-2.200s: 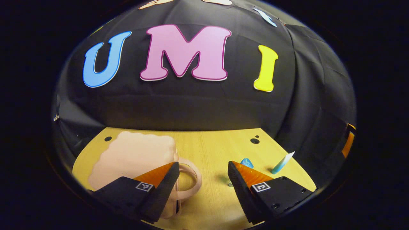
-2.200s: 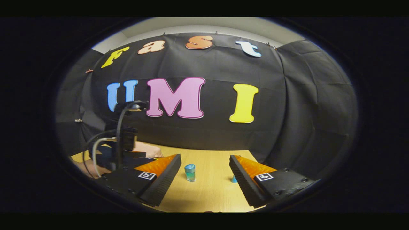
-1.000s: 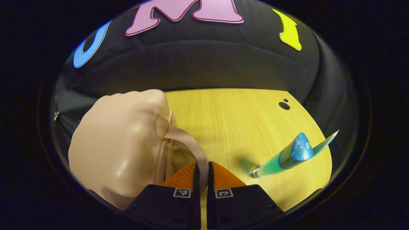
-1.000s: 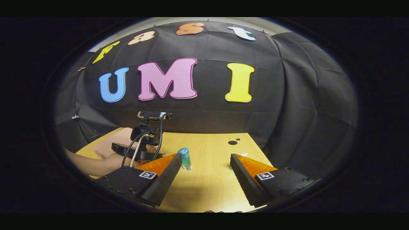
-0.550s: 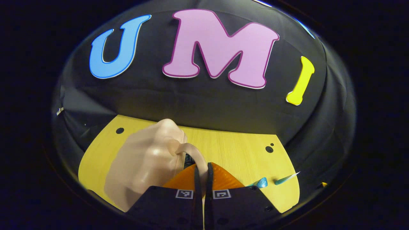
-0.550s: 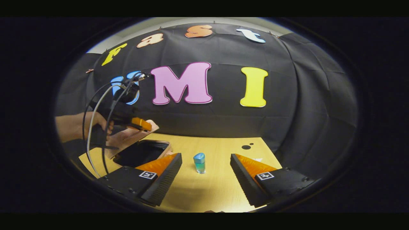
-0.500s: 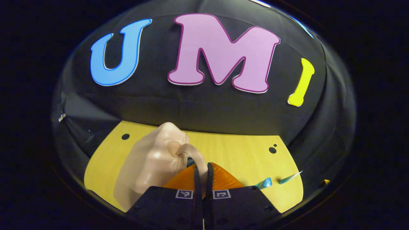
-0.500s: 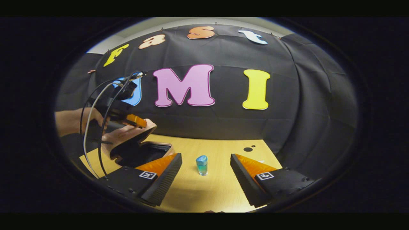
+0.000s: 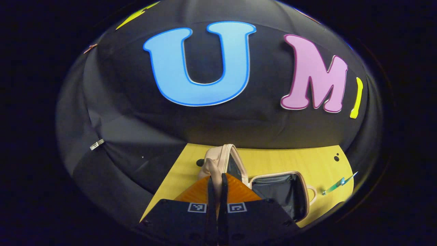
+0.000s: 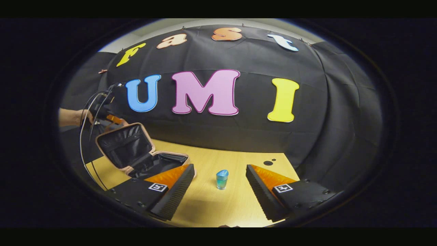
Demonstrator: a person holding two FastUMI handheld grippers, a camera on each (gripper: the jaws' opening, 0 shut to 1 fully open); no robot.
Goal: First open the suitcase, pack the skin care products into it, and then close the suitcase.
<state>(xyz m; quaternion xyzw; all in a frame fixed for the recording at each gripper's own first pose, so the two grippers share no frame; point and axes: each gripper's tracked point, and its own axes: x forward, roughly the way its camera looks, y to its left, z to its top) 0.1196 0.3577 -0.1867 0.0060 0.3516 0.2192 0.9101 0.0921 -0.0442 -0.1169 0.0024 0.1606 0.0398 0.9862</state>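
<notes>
Gripping the lid's handle [image 9: 212,171], left gripper [image 9: 217,182] (bottle [image 10: 222,179] in right gripper view).

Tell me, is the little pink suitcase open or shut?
Open. The pink suitcase has its lid raised, showing dark lining; the left gripper is shut on the lid's handle.

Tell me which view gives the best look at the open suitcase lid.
The right gripper view: the suitcase lid stands raised with its whole dark lining facing the camera, the left gripper at its top edge. The left gripper view catches the lid edge-on, just beyond the left gripper, shut on its handle.
</notes>
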